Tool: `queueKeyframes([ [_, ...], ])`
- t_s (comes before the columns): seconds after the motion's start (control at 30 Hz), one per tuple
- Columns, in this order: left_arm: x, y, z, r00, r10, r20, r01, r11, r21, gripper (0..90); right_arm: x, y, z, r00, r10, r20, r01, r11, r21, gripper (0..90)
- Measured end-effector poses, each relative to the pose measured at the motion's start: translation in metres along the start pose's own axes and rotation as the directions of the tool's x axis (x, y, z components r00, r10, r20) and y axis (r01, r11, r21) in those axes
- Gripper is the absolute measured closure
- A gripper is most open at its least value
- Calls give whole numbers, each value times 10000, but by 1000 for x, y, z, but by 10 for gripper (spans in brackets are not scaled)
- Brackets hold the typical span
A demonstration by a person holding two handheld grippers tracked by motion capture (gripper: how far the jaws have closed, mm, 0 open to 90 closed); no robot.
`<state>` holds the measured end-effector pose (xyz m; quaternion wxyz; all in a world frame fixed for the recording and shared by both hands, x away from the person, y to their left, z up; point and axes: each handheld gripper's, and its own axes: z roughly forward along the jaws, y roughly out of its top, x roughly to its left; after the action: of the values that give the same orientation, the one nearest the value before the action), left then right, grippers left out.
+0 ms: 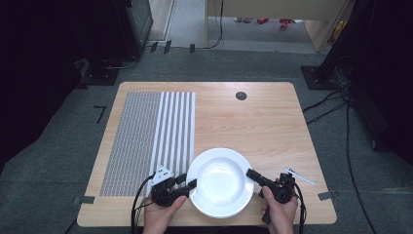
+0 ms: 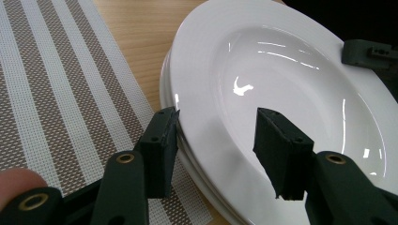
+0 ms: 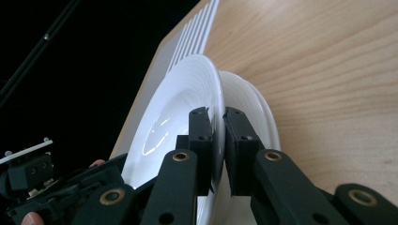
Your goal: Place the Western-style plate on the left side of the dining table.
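Two hand-held grippers meet a stack of white plates at the near edge of the wooden table (image 1: 253,117). Right gripper (image 3: 215,123): jaws pinched closed on the rim of the top plate (image 3: 180,101), which stands tilted up off the lower plate (image 3: 256,105) on that side. Left gripper (image 2: 217,124): jaws spread apart astride the opposite rim of the top plate (image 2: 281,89), one jaw outside against the stacked edges, the other over the well; no grip shown. High view: left gripper (image 1: 191,185) and right gripper (image 1: 249,173) flank the plates. Striped woven placemat (image 1: 151,136), partly under the stack, extends toward the far left corner. Small pen-like object (image 1: 300,176) lies near the right edge. Dark round grommet (image 1: 241,95) sits near the far edge.
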<state>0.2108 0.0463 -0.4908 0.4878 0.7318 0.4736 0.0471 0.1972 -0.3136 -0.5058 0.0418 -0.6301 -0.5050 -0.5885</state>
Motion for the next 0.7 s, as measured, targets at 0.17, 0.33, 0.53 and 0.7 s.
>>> queueKeyframes([
  [0.17,2,0,0,9997,-213,134,213,9998,-20,501,3,-1,1,9965,-665,-498,648,9973,-348,834],
  [0.33,3,-1,-3,9997,-250,-86,248,9996,-153,596,9,-4,3,9962,-844,-201,832,9950,-560,831],
  [0.53,1,0,-7,9997,-176,-160,171,9994,-295,639,11,-7,3,9975,-704,-99,695,9948,-741,831],
  [0.7,1,2,-11,9993,-375,-56,373,9985,-394,676,13,-7,1,9978,-642,-190,623,9941,-883,832],
])
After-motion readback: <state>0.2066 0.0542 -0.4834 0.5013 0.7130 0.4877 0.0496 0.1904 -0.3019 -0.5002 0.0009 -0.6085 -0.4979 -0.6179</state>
